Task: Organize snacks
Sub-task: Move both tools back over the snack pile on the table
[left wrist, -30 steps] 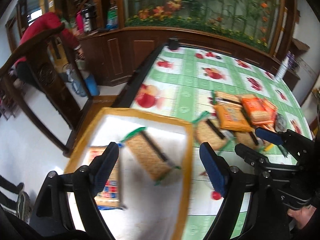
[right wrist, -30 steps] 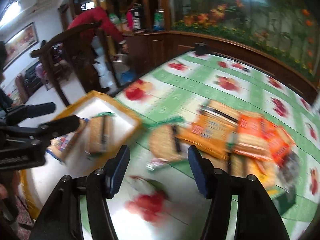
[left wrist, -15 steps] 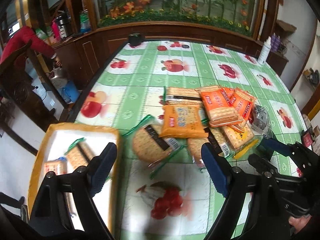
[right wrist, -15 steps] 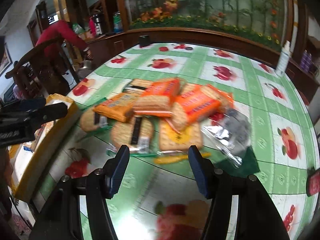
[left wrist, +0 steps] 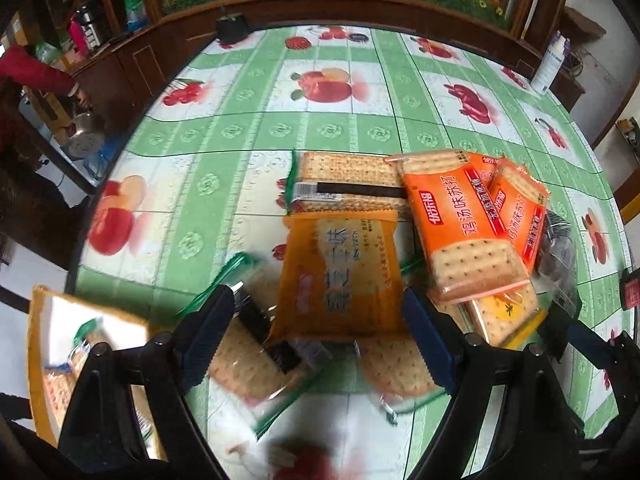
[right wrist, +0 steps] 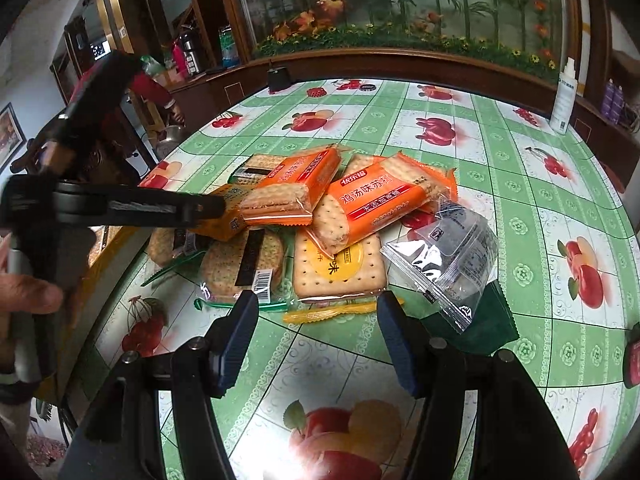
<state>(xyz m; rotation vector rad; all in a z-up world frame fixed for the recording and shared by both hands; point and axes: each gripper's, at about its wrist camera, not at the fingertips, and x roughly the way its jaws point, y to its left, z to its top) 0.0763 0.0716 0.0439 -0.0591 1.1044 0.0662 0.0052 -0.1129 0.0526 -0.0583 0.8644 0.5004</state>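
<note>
Fingers of the left gripper are standing open above the yellow cracker packet, not pressing it. Fingers of the right gripper are gaping empty beside the snack pile, which is lying mid-surface. An orange tray is sitting off the green-checked surface's left edge.

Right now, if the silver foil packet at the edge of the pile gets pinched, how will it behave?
The silver packet looks wrinkled and flat, so it would probably crumple and flop rather than hold shape. Its glossy film may slip between the pads. It partly overlaps a green wrapper, which might drag along.
</note>
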